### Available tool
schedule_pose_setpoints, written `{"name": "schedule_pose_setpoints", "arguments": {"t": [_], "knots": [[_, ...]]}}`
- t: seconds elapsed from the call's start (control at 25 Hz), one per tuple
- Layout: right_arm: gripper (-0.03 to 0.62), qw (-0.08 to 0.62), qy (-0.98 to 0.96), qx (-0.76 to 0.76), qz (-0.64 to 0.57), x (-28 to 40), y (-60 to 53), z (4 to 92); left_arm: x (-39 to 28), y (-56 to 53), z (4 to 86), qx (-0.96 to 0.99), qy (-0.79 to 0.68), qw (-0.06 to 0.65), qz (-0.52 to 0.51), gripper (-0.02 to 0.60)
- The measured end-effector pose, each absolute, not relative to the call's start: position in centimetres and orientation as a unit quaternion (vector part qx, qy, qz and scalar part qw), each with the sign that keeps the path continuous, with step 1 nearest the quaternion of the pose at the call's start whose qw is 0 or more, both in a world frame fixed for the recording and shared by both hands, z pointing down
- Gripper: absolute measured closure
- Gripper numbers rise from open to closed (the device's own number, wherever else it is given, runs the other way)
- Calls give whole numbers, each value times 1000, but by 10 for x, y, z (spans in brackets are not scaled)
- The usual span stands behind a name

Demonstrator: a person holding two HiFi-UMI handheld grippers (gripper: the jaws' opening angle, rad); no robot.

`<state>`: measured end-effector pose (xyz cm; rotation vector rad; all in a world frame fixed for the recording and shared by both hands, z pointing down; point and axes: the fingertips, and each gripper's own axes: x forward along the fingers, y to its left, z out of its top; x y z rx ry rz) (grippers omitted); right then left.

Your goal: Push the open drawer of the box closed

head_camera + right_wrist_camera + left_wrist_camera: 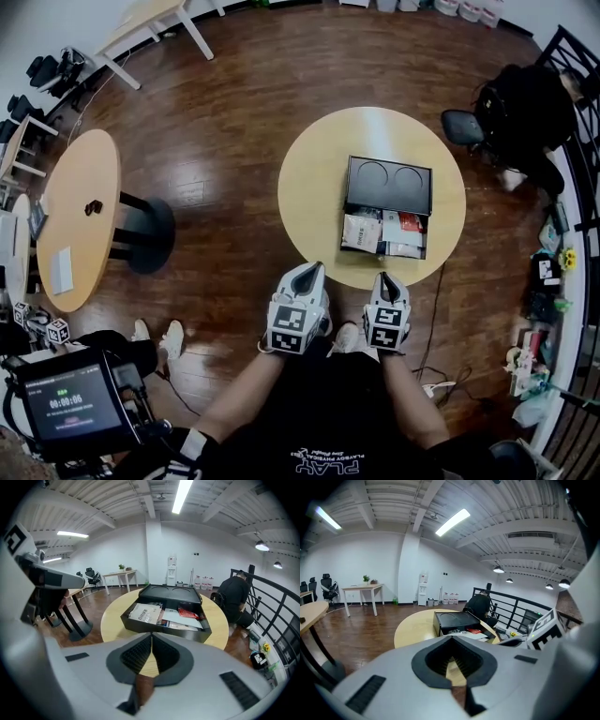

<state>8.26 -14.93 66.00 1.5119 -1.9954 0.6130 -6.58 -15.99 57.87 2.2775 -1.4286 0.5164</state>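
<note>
A black box [389, 182] sits on the round wooden table [314, 178]. Its drawer [385, 235] is pulled out toward me and holds paper packets and a red pack. Both grippers hover just off the table's near edge, apart from the drawer. The left gripper [308, 269] is shut and empty, and so is the right gripper [387, 277]. In the left gripper view the left gripper [451, 637] has the box [456, 620] ahead to the right. In the right gripper view the drawer [164, 618] lies straight ahead of the right gripper [151, 635].
A second round table [80, 211] stands at the left. A person in black [525, 108] sits by a railing [586, 187] at the right. A screen device [70, 405] is at the lower left. A cable [433, 309] runs over the wood floor.
</note>
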Motion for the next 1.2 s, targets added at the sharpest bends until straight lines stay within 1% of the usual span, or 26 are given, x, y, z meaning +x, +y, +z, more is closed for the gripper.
{"name": "schedule_pose_setpoints", "arguments": {"t": [0.2,0.32,0.4,0.68,1.2], "knots": [[587,281,-737,568,235,86,-152,669,-72,-156,582,812,-514,204,189,584],[548,289,-732,571,236,93,-158,676,-70,-156,583,810,-515,207,190,584],[545,292,-729,573,236,96,-160,681,-70,-157,583,809,-516,207,190,584],[498,297,-718,576,253,99,-164,699,-72,-157,583,805,-521,210,190,584],[488,303,-719,575,246,99,-175,714,-73,-159,578,804,-523,217,182,584]]}}
